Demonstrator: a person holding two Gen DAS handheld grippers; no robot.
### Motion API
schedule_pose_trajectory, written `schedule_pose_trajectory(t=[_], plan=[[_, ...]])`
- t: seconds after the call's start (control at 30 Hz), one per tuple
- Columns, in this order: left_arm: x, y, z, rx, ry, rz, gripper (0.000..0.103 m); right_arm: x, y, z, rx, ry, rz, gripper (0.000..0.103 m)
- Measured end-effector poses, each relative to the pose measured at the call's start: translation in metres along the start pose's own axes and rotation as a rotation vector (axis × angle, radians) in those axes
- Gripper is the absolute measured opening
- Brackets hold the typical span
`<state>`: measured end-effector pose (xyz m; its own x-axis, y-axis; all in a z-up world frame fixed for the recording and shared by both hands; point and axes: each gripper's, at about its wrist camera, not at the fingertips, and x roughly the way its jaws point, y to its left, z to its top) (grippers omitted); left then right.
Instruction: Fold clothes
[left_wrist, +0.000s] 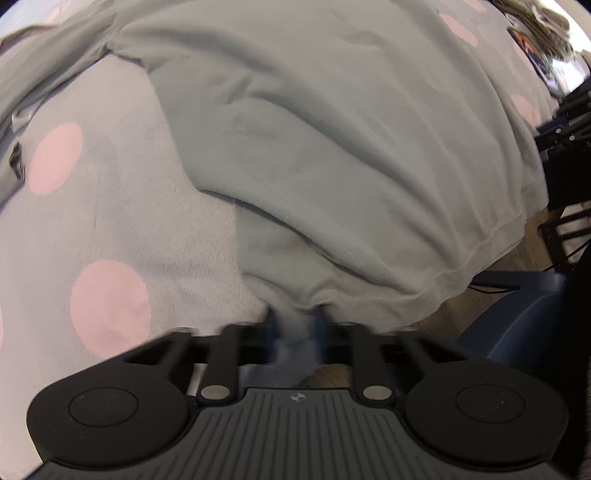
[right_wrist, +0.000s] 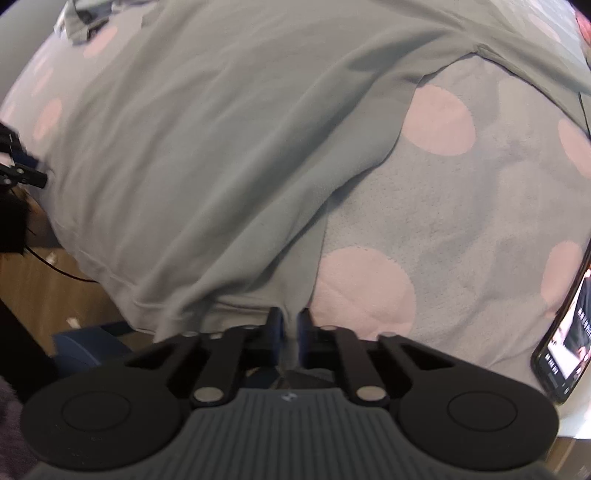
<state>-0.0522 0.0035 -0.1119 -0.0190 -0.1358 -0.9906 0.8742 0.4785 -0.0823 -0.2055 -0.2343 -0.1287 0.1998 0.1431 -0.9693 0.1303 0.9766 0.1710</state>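
A grey-green sweatshirt (left_wrist: 332, 129) lies spread on a grey blanket with pink dots (left_wrist: 110, 206). My left gripper (left_wrist: 295, 321) is shut on a bunched corner of the sweatshirt's hem, which hangs over the bed's edge. In the right wrist view the same sweatshirt (right_wrist: 203, 147) fills the left and middle. My right gripper (right_wrist: 290, 321) is shut on its hem at the other bottom corner. A sleeve runs off to the upper right (right_wrist: 517, 48). The view is slightly blurred.
A phone with a lit screen (right_wrist: 565, 343) lies on the blanket (right_wrist: 461, 229) at the right. Wooden floor (right_wrist: 48, 288) and a blue chair (left_wrist: 517, 314) lie below the bed's edge. Dark furniture (left_wrist: 569, 155) stands at the right.
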Motion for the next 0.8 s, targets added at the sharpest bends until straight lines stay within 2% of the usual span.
schedule_pose_trajectory(t=[0.07,0.2,0.37,0.5,0.6,0.8], plan=[[-0.008,0.000,-0.001,-0.045,0.014,-0.021,0.005,-0.014,-0.004,0.001,0.024,-0.005,0.015,0.008],[-0.038,0.001,0.001,-0.096,-0.006,-0.061,0.004,-0.046,-0.011,0.009,0.083,0.000,0.038,0.007],[-0.086,0.014,0.000,-0.156,-0.055,-0.119,0.004,-0.090,-0.017,0.009,0.091,0.011,-0.022,0.007],[-0.109,0.028,-0.009,-0.189,-0.038,-0.142,0.004,-0.113,-0.025,-0.002,0.129,0.034,-0.030,0.007],[-0.112,0.035,-0.015,-0.207,-0.001,-0.129,0.004,-0.108,-0.024,-0.008,0.134,0.073,-0.030,0.007],[-0.095,0.040,-0.025,-0.212,0.097,-0.118,0.003,-0.069,-0.019,-0.017,0.126,0.184,-0.035,0.006]])
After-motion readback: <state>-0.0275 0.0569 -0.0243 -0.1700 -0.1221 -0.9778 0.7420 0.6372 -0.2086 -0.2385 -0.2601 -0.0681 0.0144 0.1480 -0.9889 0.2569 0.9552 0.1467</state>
